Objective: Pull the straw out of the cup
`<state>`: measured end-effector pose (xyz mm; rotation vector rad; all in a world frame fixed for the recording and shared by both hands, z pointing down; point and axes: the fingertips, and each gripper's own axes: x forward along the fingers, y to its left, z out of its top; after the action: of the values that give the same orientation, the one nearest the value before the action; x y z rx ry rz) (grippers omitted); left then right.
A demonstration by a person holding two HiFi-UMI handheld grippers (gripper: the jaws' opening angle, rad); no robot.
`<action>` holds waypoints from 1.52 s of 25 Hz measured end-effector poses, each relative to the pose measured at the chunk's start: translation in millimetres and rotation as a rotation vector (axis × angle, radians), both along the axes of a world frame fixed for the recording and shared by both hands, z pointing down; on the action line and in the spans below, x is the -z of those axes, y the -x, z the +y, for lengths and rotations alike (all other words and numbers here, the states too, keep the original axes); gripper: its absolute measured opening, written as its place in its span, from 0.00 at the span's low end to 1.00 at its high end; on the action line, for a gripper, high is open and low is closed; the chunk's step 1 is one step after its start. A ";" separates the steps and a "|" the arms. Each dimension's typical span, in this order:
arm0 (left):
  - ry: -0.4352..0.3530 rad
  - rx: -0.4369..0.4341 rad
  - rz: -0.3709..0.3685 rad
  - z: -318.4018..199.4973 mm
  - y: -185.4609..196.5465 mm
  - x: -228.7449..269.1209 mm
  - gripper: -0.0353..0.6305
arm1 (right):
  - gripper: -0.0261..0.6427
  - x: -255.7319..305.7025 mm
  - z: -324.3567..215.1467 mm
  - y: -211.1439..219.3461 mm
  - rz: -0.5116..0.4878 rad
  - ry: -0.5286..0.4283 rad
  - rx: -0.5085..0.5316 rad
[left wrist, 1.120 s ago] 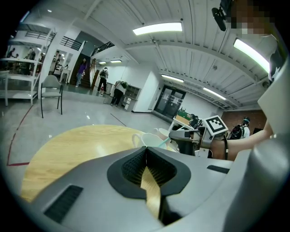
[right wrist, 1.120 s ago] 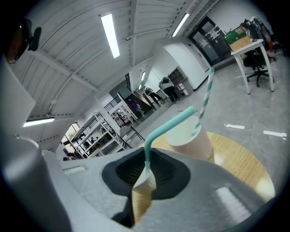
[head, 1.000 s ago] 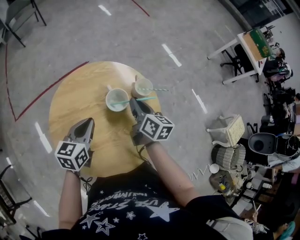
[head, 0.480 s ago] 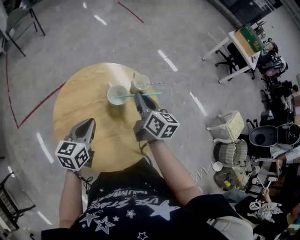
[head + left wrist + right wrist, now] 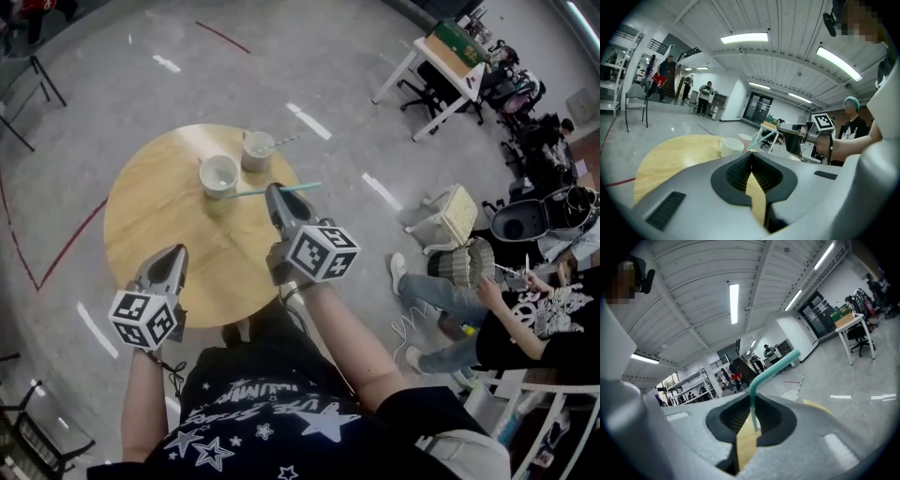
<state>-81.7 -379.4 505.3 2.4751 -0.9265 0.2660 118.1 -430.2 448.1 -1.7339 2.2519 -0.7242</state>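
Note:
My right gripper (image 5: 275, 194) is shut on a teal bendy straw (image 5: 281, 190), which lies about level above the round wooden table (image 5: 150, 206). The straw's left end hangs free, just clear of the white cup (image 5: 218, 174). In the right gripper view the straw (image 5: 771, 369) rises from between the jaws of that gripper (image 5: 752, 405), its short end loose below the pads. A brown paper cup (image 5: 257, 150) with a striped straw (image 5: 286, 140) stands behind the white one. My left gripper (image 5: 172, 255) hovers shut and empty over the table's near left edge; its own view shows its pads (image 5: 751, 161) meeting and the white cup (image 5: 730, 146).
A white desk (image 5: 441, 56) with a green box and office chairs stands at the far right. A basket (image 5: 450, 220) and a seated person (image 5: 525, 314) are on the right of the table. Red tape lines mark the floor on the left.
My right gripper has risen and drawn back with the teal straw, whose end has left the white cup. My left gripper has pulled back toward the table's near edge.

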 end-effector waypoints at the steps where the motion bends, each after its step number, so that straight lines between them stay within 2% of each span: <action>1: -0.007 -0.009 0.000 6.5 0.4 1.7 0.06 | 0.09 1.2 10.0 1.9 0.002 -0.001 0.000; 4: -0.025 -0.058 -0.007 23.4 -10.7 2.9 0.06 | 0.08 2.6 40.9 -3.0 0.010 0.002 -0.015; 7: -0.002 -0.091 0.001 41.4 -20.9 -2.2 0.06 | 0.09 -2.5 67.5 -4.2 0.015 0.026 -0.012; 15: 0.031 -0.087 0.018 53.8 -36.8 -15.8 0.06 | 0.09 -26.3 85.8 -2.0 0.024 0.074 0.032; 19: 0.040 -0.089 0.004 79.4 -48.6 -12.3 0.06 | 0.09 -19.6 106.9 -4.3 0.025 0.065 0.064; 22: 0.025 -0.071 0.002 107.8 -61.4 -8.7 0.06 | 0.09 -16.7 140.8 -12.0 0.047 0.047 0.099; 31: -0.057 0.005 -0.005 203.6 -100.0 26.9 0.06 | 0.09 6.0 245.3 -39.8 0.033 0.003 0.205; 38: -0.077 0.081 -0.012 288.9 -100.5 37.0 0.06 | 0.09 4.0 315.1 -45.2 0.002 -0.011 0.269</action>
<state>18.7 -90.5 468.4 2.5010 -1.0572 0.2227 163.3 -115.1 444.1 -1.4418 2.5142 -0.7581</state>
